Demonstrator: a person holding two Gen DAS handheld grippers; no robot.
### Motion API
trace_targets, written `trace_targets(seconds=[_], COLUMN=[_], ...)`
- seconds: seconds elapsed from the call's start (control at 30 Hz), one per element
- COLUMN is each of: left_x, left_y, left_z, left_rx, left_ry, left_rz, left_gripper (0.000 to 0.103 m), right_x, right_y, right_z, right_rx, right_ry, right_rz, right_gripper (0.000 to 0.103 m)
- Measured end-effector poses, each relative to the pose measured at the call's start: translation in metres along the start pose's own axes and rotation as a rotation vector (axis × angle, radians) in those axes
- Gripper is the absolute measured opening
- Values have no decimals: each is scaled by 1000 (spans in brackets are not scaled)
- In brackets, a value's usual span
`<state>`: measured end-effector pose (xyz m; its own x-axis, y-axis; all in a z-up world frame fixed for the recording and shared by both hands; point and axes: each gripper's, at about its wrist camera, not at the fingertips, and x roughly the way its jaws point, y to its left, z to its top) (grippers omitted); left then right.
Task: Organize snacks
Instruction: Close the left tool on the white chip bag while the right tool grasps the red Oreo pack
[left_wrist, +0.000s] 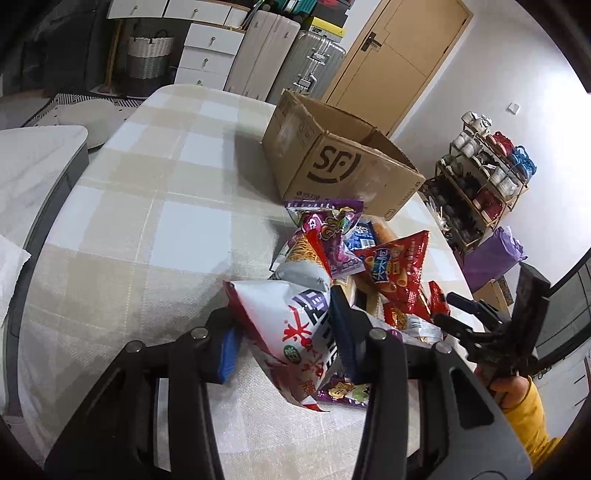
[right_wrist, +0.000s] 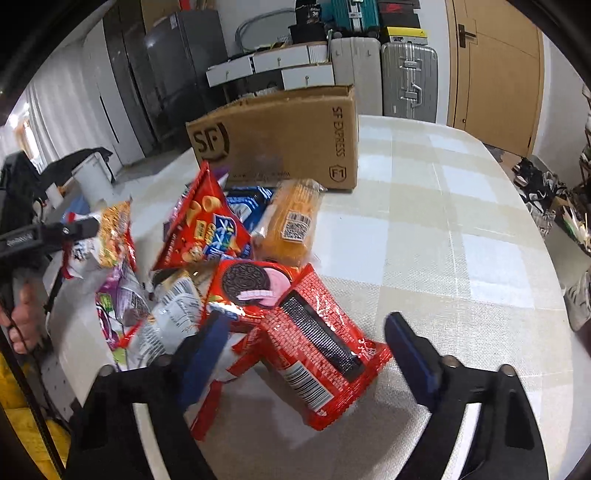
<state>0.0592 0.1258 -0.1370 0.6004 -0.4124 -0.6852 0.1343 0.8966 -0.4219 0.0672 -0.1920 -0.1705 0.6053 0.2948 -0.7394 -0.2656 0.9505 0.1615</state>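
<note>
A pile of snack bags lies on the checked tablecloth before an open SF cardboard box (left_wrist: 334, 162), which also shows in the right wrist view (right_wrist: 280, 140). My left gripper (left_wrist: 286, 334) is shut on a white and red snack bag (left_wrist: 291, 332), held at the pile's near edge. My right gripper (right_wrist: 303, 354) is open, its blue pads either side of a red snack packet (right_wrist: 317, 347) on the table. Behind it lie a red Oreo pack (right_wrist: 247, 288), a red chip bag (right_wrist: 203, 221) and an orange cake pack (right_wrist: 291, 221). A purple bag (left_wrist: 332, 225) sits at the pile's far end.
The table (left_wrist: 147, 206) has bare cloth to the left of the pile in the left view and to the right in the right view (right_wrist: 461, 258). Suitcases (right_wrist: 408, 79) and drawers stand behind. A shelf of cups (left_wrist: 484, 173) stands at the right.
</note>
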Motion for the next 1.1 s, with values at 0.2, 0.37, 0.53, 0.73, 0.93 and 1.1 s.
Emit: trace_targets(seconds=[0.2,0.37,0.53,0.73,0.93,1.1], left_x=[-2,-4,-5,-7,-6,0], left_y=[-3,-5,-9,-17,-18,-14], left_z=[0,0,0,1,0,-1], left_rx=[2,7,13,26,22,14], left_ry=[-1,-2,-3,-6,3,20], left_rz=[-5,-6,0,2,0,-10], left_gripper=[40,40,39,38,36,33], right_x=[9,11,10,8,2,-12], right_y=[-15,-27,-45,-46,-48,-48], right_z=[-2,-1,-4,-4,-7,-8], right_rx=[53,93,168,173,197,214], right_ry=[14,13,8,-12,-40,-87], right_rz=[77,124,176,178,197,205], right_gripper=[81,74,60,50,49,49])
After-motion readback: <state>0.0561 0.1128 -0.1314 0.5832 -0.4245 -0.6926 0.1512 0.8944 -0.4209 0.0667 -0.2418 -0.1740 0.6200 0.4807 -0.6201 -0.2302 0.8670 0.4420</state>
